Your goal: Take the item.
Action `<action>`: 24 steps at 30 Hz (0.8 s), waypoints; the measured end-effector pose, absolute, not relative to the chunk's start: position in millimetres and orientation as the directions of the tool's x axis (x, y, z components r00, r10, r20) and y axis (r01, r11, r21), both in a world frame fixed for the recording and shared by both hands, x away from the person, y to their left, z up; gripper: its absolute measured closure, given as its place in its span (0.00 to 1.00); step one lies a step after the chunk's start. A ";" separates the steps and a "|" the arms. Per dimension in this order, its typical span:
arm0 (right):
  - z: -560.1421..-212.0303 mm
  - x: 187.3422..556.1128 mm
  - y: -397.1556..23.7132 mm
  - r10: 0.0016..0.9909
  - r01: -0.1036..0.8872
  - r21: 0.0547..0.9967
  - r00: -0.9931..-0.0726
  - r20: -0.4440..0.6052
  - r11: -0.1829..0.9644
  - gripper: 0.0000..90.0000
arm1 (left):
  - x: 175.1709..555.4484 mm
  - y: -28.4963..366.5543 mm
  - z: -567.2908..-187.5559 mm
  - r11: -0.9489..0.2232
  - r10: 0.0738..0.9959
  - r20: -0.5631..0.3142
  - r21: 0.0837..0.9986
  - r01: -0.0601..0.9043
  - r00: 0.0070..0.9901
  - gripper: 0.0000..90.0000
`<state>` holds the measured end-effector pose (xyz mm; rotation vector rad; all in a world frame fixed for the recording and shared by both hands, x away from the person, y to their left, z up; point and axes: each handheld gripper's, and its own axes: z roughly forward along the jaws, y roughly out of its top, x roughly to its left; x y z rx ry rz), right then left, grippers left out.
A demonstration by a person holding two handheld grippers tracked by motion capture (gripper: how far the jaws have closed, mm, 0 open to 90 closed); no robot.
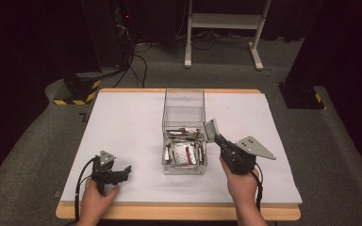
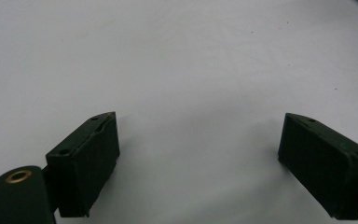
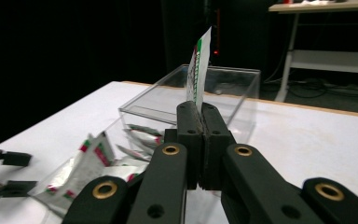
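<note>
High view: white bench (image 1: 122,122) carrying 1 clear box (image 1: 184,132) of 2 compartments; far compartment looks empty, near compartment holds a heap of sachets (image 1: 183,151). Right gripper (image 1: 215,136), just beside the box's right wall, fingers closed on 1 sachet (image 1: 210,129) held above the rim. Left gripper (image 1: 125,172) rests on the bench, well apart from the box.

Left gripper view: 2 fingers (image 2: 86,163) spread wide, nothing between them, bare bench beneath.

Right gripper view: fingers (image 3: 189,135) pinch the sachet (image 3: 198,70) by its lower edge; it stands upright, edge-on. Box (image 3: 205,100) lies ahead, loose sachets at lower left.

Handling note (judgement): the step appears to be moving 1 sachet between compartments; keep the pinch firm, carry it clear of the rim and release low inside.

Markings: red, green and white print on sachets; lettering too small to read.
</note>
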<state>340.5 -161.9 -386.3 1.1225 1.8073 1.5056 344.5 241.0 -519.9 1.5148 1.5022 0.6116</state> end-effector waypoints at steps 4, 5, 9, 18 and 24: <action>-388.0 345.5 -170.6 0.864 0.266 0.964 -0.490 0.113 0.025 0.99 | 344.5 240.9 -519.9 0.131 0.961 -0.238 0.843 0.522 0.143 0.14; -388.6 347.0 -173.2 0.868 0.269 0.963 -0.482 0.117 0.020 0.99 | 344.5 241.0 -519.9 0.130 0.961 -0.237 0.843 0.522 0.143 0.14; -391.0 352.0 -180.5 0.882 0.271 0.963 -0.457 0.114 0.015 0.99 | 344.5 241.0 -519.9 0.130 0.961 -0.237 0.843 0.522 0.143 0.14; -400.4 363.5 -189.1 0.905 0.285 0.958 -0.413 0.098 0.026 0.99 | 344.4 241.0 -519.9 0.130 0.961 -0.237 0.843 0.522 0.144 0.14; -410.2 372.1 -192.4 0.913 0.318 0.947 -0.395 0.098 0.036 0.99 | 344.4 241.0 -519.9 0.129 0.961 -0.237 0.843 0.522 0.144 0.14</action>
